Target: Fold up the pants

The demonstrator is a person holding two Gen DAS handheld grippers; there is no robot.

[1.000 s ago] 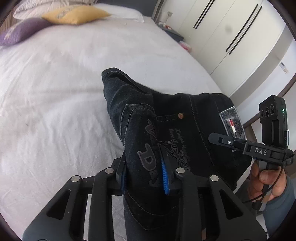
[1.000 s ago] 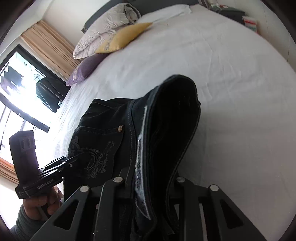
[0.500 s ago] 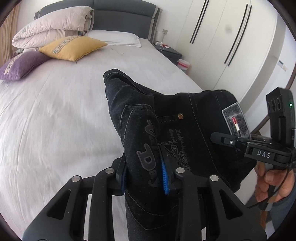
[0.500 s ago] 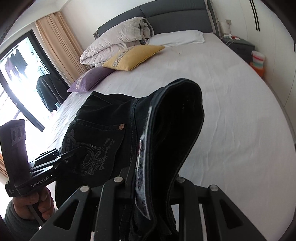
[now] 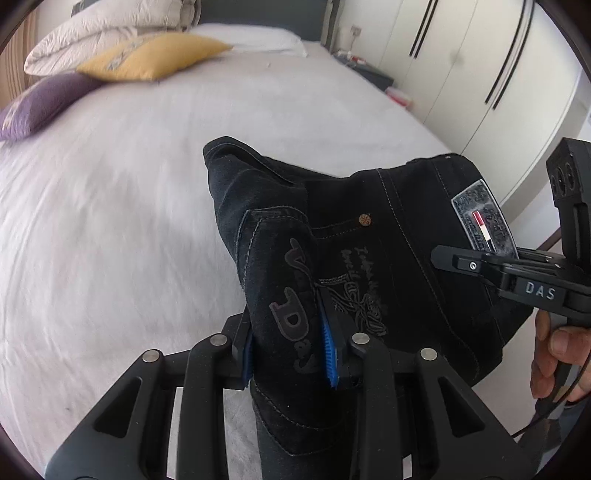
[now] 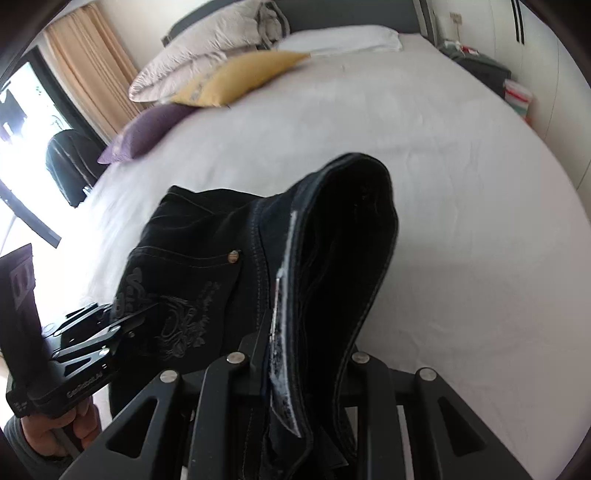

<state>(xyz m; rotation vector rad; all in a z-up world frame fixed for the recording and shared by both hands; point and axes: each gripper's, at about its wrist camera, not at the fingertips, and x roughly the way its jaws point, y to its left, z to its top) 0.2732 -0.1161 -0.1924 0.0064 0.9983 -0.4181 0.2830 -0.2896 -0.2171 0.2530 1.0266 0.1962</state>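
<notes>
Black denim pants [image 5: 388,258] hang in the air above a white bed [image 5: 110,206], held by the waistband. My left gripper [image 5: 290,339] is shut on the pocket corner of the waistband, blue pads pinching the cloth. My right gripper [image 6: 299,354] is shut on the other waistband end, near the grey label [image 6: 282,321]. The right gripper also shows at the right in the left wrist view [image 5: 461,260]. The left gripper shows at the lower left in the right wrist view [image 6: 122,317]. The pant legs hang below, hidden.
A yellow pillow [image 5: 147,55], a purple pillow [image 5: 40,103] and a folded duvet [image 5: 99,33] lie at the bed's head. White wardrobes [image 5: 480,66] stand to the right. A nightstand [image 6: 476,66] and a window with curtains [image 6: 85,77] are in the right wrist view.
Both grippers, still shut on the waistband, rose and tilted up, then dipped slightly; more of the headboard and pillows came into view.
</notes>
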